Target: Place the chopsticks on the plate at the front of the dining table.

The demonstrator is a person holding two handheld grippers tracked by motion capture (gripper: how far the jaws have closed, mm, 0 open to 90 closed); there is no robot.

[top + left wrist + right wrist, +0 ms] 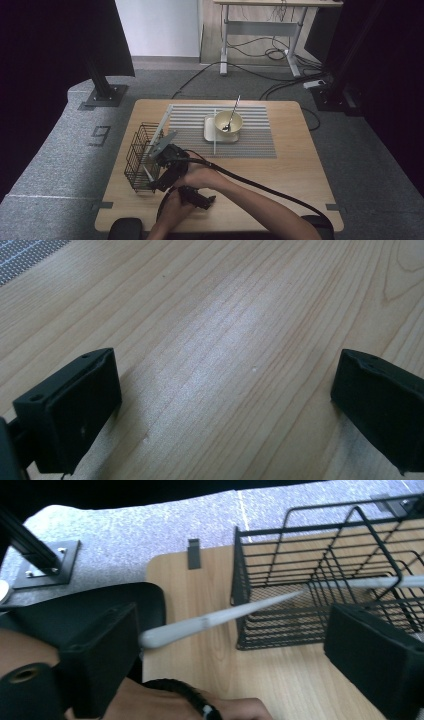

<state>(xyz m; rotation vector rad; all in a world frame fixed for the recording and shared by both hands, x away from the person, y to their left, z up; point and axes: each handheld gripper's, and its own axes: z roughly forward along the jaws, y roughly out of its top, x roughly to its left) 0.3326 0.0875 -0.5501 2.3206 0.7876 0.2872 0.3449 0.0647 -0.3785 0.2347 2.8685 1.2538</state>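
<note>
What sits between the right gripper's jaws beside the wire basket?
A white chopstick lies between the open right gripper, pointing into the black wire basket, per the right gripper view.

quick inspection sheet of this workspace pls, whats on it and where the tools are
surface: wooden table, striped mat across the back half
job's things: black wire basket at the table's left edge; a white stick pokes out through its side
clutter: bowl holding a spoon, on a square plate on the mat
grippers: right tool open, jaws either side of the stick, not clamped; left tool open over bare wood
cables: tool cable trails over the table's near right; floor cables behind
surroundings: grey carpet, desk frame, black stand
</note>
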